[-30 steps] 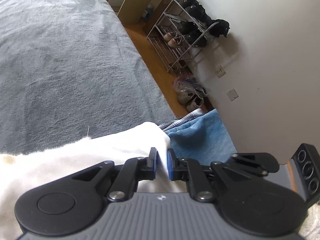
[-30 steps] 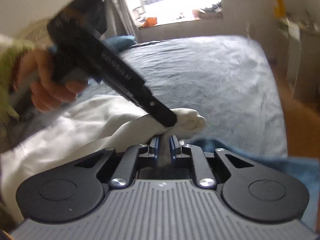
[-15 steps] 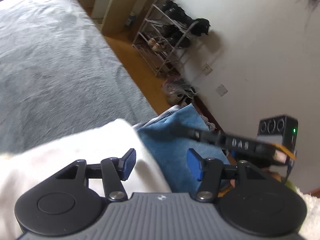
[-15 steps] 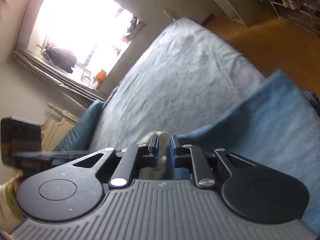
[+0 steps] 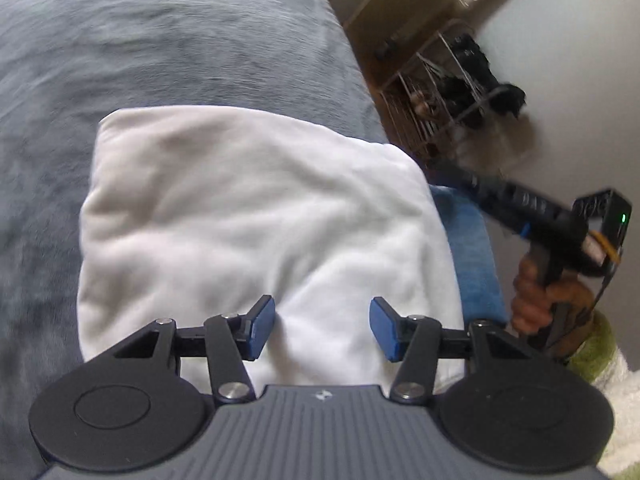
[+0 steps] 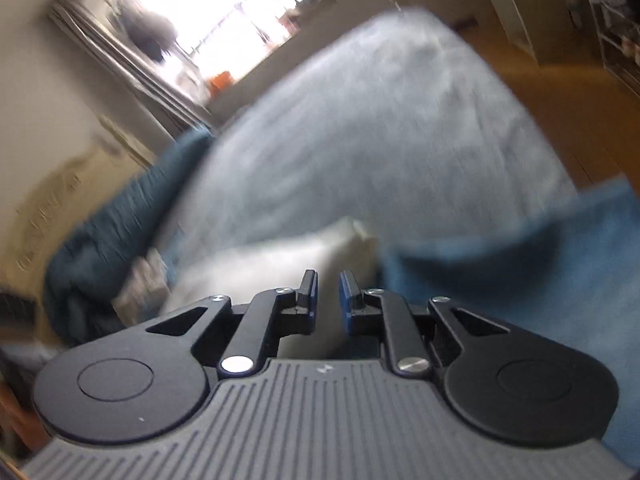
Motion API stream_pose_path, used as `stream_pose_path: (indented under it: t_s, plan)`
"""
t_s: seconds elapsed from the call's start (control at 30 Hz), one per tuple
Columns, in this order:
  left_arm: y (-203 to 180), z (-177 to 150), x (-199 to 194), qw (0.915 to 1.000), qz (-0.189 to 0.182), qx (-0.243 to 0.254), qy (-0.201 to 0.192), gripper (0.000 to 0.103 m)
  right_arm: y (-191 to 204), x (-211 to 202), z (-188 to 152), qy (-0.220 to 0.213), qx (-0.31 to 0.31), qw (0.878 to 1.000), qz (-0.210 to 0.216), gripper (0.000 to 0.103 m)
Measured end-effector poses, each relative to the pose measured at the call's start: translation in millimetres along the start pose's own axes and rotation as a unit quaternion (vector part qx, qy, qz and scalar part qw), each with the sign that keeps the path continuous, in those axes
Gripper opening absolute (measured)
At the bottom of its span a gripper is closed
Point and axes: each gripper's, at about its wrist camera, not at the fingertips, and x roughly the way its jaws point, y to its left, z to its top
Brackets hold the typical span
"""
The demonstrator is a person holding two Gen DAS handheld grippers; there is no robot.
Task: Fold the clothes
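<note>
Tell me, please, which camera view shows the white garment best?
The left wrist view: the white garment lies folded and nearly whole on the grey bedspread. The right wrist view shows only a blurred part between the right gripper fingers.

Grey-blue bed (image 5: 168, 40), folded white garment (image 5: 256, 216) on it, blue towel (image 5: 474, 256) beside

A grey-covered bed (image 5: 168, 40) fills the room (bright window (image 6: 240, 12) behind), wooden floor (image 6: 560, 92) alongside.
</note>
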Motion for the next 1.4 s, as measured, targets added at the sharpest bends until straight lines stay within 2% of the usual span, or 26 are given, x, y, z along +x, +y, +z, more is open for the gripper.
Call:
stream_pose_path:
  t_s: [0.1, 0.17, 0.23, 0.37, 0.43, 0.5, 0.57, 0.63, 0.7, 0.8, 0.87, 0.93, 1.03, 1.13, 1.17, 1.23, 1.27, 1.37, 1.4]
  plan:
    - [6.1, -5.5, -5.4, 0.9998, 0.004, -0.014, -0.009, 0.052, 0.4, 39.9, 9.7, 0.023, -0.022, 0.999, -0.011, 0.011]
    - [11.4, -4.4, -17.0, 0.9994, 0.009, -0.022, -0.026, 0.051, -8.9, 63.6, 7.9, 0.052, -0.001, 0.997, -0.061, 0.012]
    - [19.6, 1.6, -30.5, 0.998, 0.013, -0.025, -0.056, 0.052, -12.9, 61.1, 8.0, 0.042, 0.02, 0.995, -0.088, 0.012]
    - [44.9, 38.2, -33.9, 0.9921, 0.036, -0.033, -0.115, 0.052, -1.5, 41.6, 12.5, -0.003, 0.016, 0.997, -0.079, 0.012]
    - [60.4, 58.4, -22.1, 0.9894, 0.054, -0.037, -0.13, 0.052, 7.3, 38.7, 10.8, -0.001, -0.001, 0.998, -0.07, 0.012]
    - [78.2, 76.4, -9.8, 0.9867, 0.09, -0.052, -0.125, 0.046, 14.9, 44.3, 9.2, 0.012, -0.019, 0.997, -0.078, 0.012]
    - [94.7, 82.4, -16.4, 0.9835, 0.085, -0.081, -0.137, 0.046, 23.9, 44.9, 10.5, 0.012, -0.032, 0.995, -0.089, 0.012]
    - [104.8, 72.1, -36.3, 0.9803, 0.067, -0.104, -0.154, 0.053, 39.5, 39.1, 15.8, 0.001, -0.052, 0.995, -0.08, 0.012]
    - [111.2, 51.5, -53.0, 0.9798, 0.043, -0.122, -0.153, 0.056, 58.5, 39.8, 18.9, 0.01, -0.072, 0.996, -0.055, 0.013]
    - [114.9, 10.2, -62.9, 0.9848, 0.019, -0.13, -0.113, 0.057, 92.5, 58.6, 22.5, 0.047, -0.093, 0.995, -0.008, 0.015]
    - [114.8, -17.1, -59.9, 0.9875, 0.011, -0.133, -0.084, 0.057, 117.0, 83.8, 23.8, 0.092, -0.103, 0.99, 0.018, 0.021]
    - [116.0, -42.5, -53.4, 0.9879, 0.007, -0.141, -0.065, 0.057, 140.9, 115.5, 22.5, 0.14, -0.115, 0.983, 0.02, 0.026]
    - [119.8, -76.4, -44.3, 0.9849, -0.011, -0.164, -0.054, 0.057, 169.6, 158.9, 13.4, 0.184, -0.136, 0.974, -0.007, 0.027]
    - [126.7, -99.1, -38.5, 0.9765, -0.036, -0.2, -0.073, 0.056, 199.7, 186.4, -5.2, 0.22, -0.183, 0.958, 0.004, 0.027]
    - [129.1, -103.0, -37.6, 0.9741, -0.043, -0.208, -0.078, 0.056, 210.8, 191.6, -15.0, 0.239, -0.21, 0.948, 0.024, 0.028]
    - [133.9, -107.4, -37.1, 0.9712, -0.056, -0.216, -0.082, 0.056, 232.1, 201.1, -39.6, 0.281, -0.271, 0.918, 0.069, 0.027]
    - [134.6, -108.8, -37.0, 0.9711, -0.059, -0.215, -0.085, 0.056, 239.9, 207.0, -54.3, 0.3, -0.309, 0.899, 0.086, 0.026]
    - [135.8, -109.9, -36.0, 0.9731, -0.062, -0.201, -0.095, 0.056, 246.7, 232.1, -76.5, 0.302, -0.409, 0.859, 0.051, 0.022]
    - [137.2, -109.8, -36.0, 0.9735, -0.064, -0.197, -0.097, 0.057, 241.8, 242.6, -75.4, 0.288, -0.424, 0.858, 0.021, 0.018]
